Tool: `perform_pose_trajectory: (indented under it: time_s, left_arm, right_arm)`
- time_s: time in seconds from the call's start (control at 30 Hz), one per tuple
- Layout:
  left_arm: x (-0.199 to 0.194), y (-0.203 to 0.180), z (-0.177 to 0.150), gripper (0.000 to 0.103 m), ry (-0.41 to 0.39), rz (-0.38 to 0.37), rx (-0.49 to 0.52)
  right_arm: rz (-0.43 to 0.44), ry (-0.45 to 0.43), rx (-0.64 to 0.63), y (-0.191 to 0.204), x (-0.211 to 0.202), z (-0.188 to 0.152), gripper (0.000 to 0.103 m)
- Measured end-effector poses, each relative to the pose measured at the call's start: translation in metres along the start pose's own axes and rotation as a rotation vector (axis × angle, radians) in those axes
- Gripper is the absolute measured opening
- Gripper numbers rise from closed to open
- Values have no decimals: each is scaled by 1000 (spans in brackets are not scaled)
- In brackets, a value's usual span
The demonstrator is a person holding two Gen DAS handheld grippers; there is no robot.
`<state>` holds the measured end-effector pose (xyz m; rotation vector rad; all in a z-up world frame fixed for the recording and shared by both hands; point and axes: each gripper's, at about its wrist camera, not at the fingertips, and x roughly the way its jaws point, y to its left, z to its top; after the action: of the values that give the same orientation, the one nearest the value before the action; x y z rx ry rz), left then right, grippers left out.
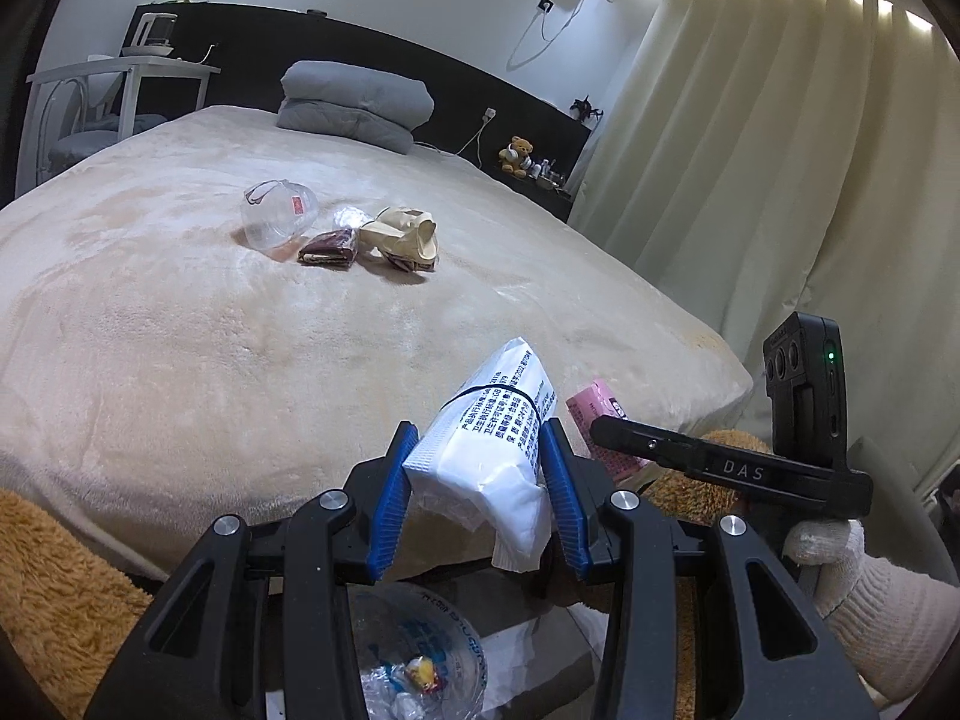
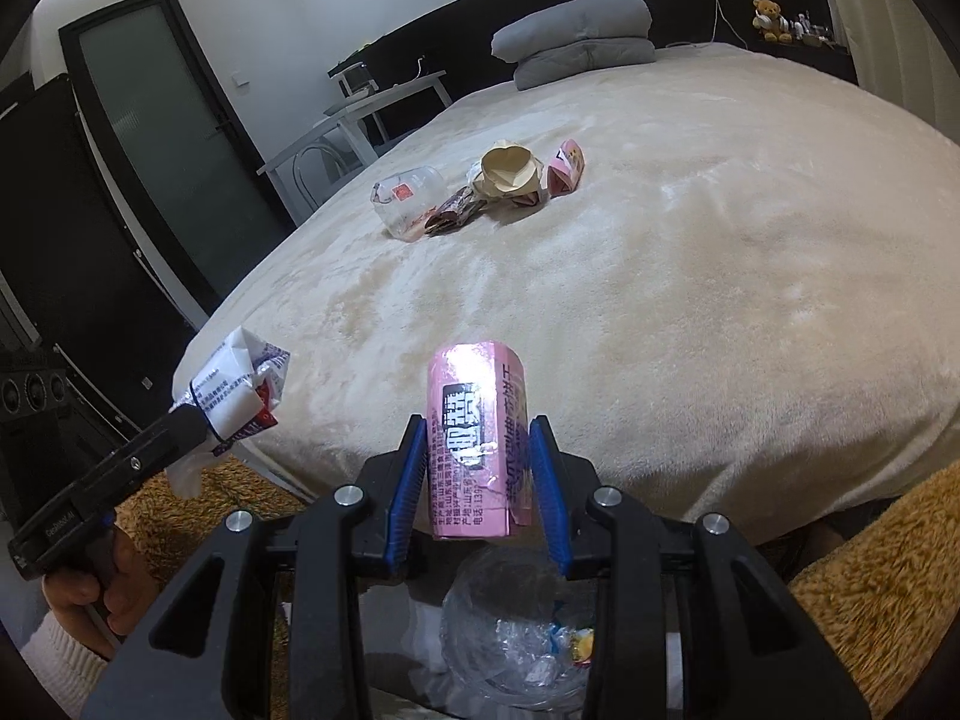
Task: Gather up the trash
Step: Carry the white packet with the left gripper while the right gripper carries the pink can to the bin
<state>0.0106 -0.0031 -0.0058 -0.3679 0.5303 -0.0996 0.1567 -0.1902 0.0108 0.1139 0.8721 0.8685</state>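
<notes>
Left wrist view: at lower centre the left gripper point(image 1: 480, 498) clamps a white tissue pack point(image 1: 486, 450) above the clear bag point(image 1: 420, 660) at the bottom edge, probably to drop it.

Right wrist view: the right gripper point(image 2: 480, 480) pinches a pink carton point(image 2: 477, 450); more trash point(image 2: 504, 177) lies on the bed point(image 2: 720, 330), upper centre.

My left gripper point(image 1: 480, 480) is clamped on a white tissue pack point(image 1: 489, 456), blue pads point(image 1: 393, 498) pressing both sides. Just right of it, my right gripper point(image 1: 600, 426) comes in side-on, a pink pack point(image 1: 591, 414) at its tip, my white-gloved hand point(image 1: 840, 564) on the handle. Below me, a clear bag point(image 1: 420, 654) with wrappers inside. Far on the beige bed point(image 1: 180, 330): clear plastic cup point(image 1: 276, 213), dark brown wrapper point(image 1: 327, 247), crumpled tan paper bag point(image 1: 405, 234). Grey folded quilt point(image 1: 354, 99) at the headboard.
</notes>
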Motion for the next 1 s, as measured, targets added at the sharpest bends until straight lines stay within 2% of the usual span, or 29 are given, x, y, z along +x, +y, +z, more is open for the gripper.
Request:
perform_pose_trajectory:
  time_s: [0.23, 0.6, 0.83, 1.0]
  left_arm:
    - [3, -8, -16, 41, 46, -15, -14]
    - [15, -17, -34, 41, 142, 33, -13]
    - [30, -14, -41, 41, 220, 67, -19]
    - [41, -12, -46, 41, 271, 96, -12]
  right_arm:
    - [18, 21, 16, 8, -8, -17, 36]
    - [-26, 105, -38, 23, 2, -35, 36]
    - [-87, 171, -12, 13, 18, -39, 36]
    - [-94, 203, 24, 5, 26, -41, 36]
